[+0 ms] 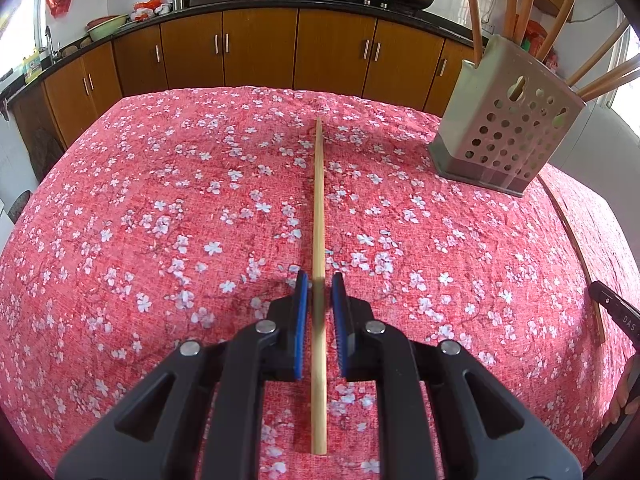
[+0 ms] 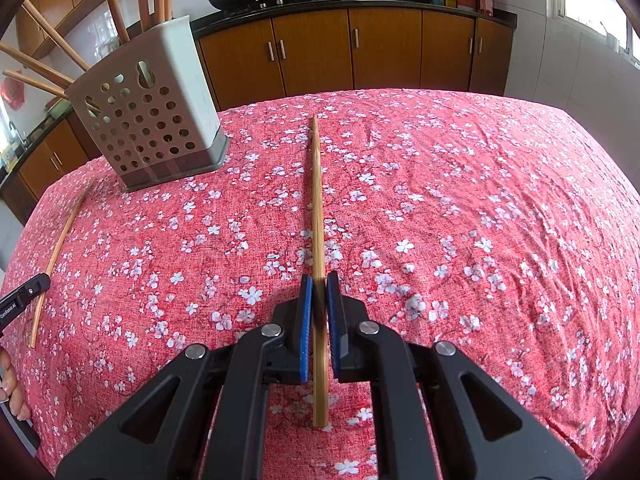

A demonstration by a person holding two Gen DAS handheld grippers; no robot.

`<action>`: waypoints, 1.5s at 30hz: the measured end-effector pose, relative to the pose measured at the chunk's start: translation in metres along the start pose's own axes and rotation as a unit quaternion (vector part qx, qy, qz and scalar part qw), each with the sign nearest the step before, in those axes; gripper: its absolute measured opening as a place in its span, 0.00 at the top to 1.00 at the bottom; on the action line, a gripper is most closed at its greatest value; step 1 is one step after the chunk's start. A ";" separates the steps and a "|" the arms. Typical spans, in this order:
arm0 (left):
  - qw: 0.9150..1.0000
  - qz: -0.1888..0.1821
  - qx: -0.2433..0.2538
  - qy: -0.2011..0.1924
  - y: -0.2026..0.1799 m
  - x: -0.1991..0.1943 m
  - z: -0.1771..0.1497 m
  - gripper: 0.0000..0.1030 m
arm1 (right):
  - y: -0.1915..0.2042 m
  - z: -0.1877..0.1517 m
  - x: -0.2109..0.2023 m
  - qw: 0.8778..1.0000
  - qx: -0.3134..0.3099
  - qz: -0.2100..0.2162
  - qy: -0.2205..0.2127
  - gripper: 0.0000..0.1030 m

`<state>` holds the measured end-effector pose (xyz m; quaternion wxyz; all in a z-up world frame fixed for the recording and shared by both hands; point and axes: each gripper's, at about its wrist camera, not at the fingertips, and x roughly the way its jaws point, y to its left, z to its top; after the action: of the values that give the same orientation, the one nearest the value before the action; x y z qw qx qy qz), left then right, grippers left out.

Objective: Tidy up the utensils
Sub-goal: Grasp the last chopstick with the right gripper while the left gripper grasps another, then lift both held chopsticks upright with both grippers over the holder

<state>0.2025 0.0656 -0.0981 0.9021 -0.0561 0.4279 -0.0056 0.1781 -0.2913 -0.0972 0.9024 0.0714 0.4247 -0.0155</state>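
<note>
In the left wrist view a pale wooden chopstick (image 1: 319, 208) lies lengthwise on the red flowered tablecloth, running between the blue pads of my left gripper (image 1: 320, 280); a small gap shows on each side of it. In the right wrist view my right gripper (image 2: 319, 280) straddles another chopstick (image 2: 318, 208), pads very close on both sides. A grey perforated utensil holder (image 1: 508, 128) with several chopsticks stands at the back right; it also shows in the right wrist view (image 2: 148, 120) at the back left.
The red flowered tablecloth (image 1: 160, 200) covers the table. The right gripper's chopstick (image 1: 576, 244) and body (image 1: 616, 312) show at the left view's right edge; the left's chopstick (image 2: 60, 248) at the right view's left edge. Cabinets (image 1: 260, 52) stand behind.
</note>
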 end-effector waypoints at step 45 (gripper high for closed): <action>0.990 0.000 0.034 -0.136 -0.010 -0.117 0.032 0.93 | -0.005 0.046 -0.121 0.985 0.016 0.039 -0.169 0.93</action>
<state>0.1530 0.0652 0.0134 0.9533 -0.0261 0.3007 -0.0127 0.1358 -0.3072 0.0240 0.9598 0.0989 0.2627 0.0010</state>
